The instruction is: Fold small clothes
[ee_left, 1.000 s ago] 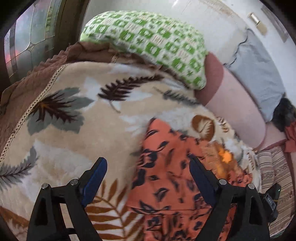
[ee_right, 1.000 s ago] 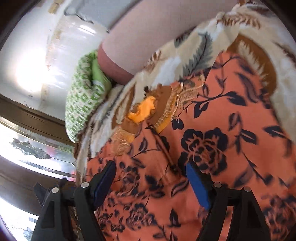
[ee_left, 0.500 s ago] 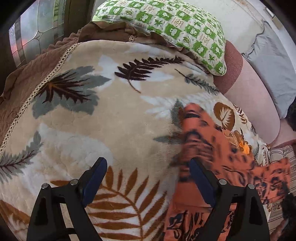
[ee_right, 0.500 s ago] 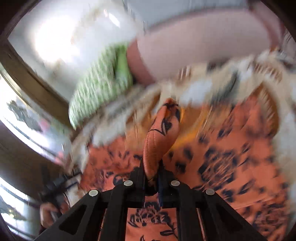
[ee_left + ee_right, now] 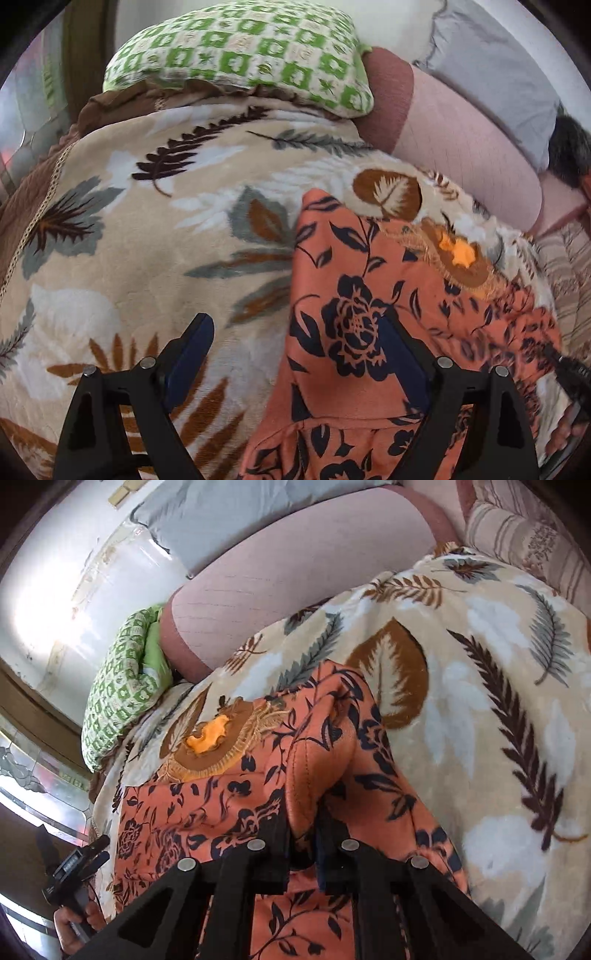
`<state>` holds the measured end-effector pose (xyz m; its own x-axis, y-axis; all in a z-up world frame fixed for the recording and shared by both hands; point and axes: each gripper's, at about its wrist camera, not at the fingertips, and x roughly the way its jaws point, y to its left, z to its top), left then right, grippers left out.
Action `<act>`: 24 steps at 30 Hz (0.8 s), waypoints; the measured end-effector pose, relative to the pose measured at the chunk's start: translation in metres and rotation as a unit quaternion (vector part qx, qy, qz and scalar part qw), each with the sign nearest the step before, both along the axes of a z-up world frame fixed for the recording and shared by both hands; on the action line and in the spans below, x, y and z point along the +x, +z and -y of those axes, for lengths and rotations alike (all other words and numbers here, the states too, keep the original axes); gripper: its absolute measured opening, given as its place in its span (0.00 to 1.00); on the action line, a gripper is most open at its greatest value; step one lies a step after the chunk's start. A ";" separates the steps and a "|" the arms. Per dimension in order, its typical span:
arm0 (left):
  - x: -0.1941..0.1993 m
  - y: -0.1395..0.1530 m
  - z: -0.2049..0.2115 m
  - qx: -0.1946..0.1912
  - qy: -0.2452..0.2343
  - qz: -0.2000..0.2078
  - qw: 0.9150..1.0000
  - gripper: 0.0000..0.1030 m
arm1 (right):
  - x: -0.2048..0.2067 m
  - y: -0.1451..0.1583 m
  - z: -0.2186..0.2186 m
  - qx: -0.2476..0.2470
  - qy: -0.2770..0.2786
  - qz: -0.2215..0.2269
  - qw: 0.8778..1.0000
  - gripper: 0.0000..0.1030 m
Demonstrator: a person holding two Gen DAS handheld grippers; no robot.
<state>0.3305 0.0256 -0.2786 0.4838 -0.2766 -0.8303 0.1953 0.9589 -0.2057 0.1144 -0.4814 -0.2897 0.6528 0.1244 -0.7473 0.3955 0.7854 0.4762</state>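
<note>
We see the garment (image 5: 369,317) on the blanket (image 5: 147,258), at 4 o'clock in left wrist view; pillow (image 5: 240,55) behind at 12, bolster (image 5: 454,147) at 2.

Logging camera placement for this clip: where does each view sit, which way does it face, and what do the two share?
Left wrist: on the left gripper, looking down along its open fingers at the orange floral garment on the leaf-print blanket; the right gripper and a hand show at the right edge.
Right wrist: on the right gripper, shut on a raised fold of the garment; the left gripper and its hand show lower left.
Shared: garment, blanket, green pillow, pink bolster.
</note>
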 end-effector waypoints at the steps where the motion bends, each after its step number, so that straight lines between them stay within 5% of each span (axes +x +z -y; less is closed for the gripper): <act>1: 0.000 -0.006 0.006 0.029 -0.005 -0.004 1.000 0.88 | 0.001 0.000 0.005 -0.004 0.001 0.001 1.000 0.15; 3: 0.002 -0.023 0.016 0.096 -0.016 -0.018 0.995 0.88 | 0.012 -0.014 0.006 -0.015 0.007 -0.044 0.999 0.19; 5: 0.003 -0.030 0.016 0.103 -0.023 -0.026 0.994 0.88 | 0.018 -0.036 0.009 0.006 0.020 -0.126 0.992 0.22; 8: 0.004 -0.027 0.009 0.097 -0.017 -0.029 0.995 0.88 | 0.004 -0.031 0.021 0.032 0.009 -0.111 0.993 0.25; 12: 0.002 -0.019 0.005 0.098 -0.005 -0.022 0.995 0.88 | -0.002 0.005 0.031 -0.008 -0.032 -0.084 0.996 0.28; 16: -0.003 0.001 0.006 0.060 -0.005 0.016 0.998 0.88 | 0.020 0.027 0.019 -0.022 0.009 -0.036 0.999 0.28; 20: -0.005 0.006 0.016 0.025 -0.022 0.028 0.999 0.88 | 0.045 0.012 0.002 0.034 0.040 -0.019 0.998 0.28; 24: -0.004 -0.013 0.030 0.084 -0.032 0.014 0.996 0.88 | 0.082 -0.026 -0.026 0.025 0.078 -0.085 0.993 0.27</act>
<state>0.3267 -0.0046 -0.2920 0.4940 -0.1655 -0.8535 0.2610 0.9647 -0.0360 0.1964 -0.4554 -0.3159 0.4873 0.2536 -0.8356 0.3491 0.8205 0.4526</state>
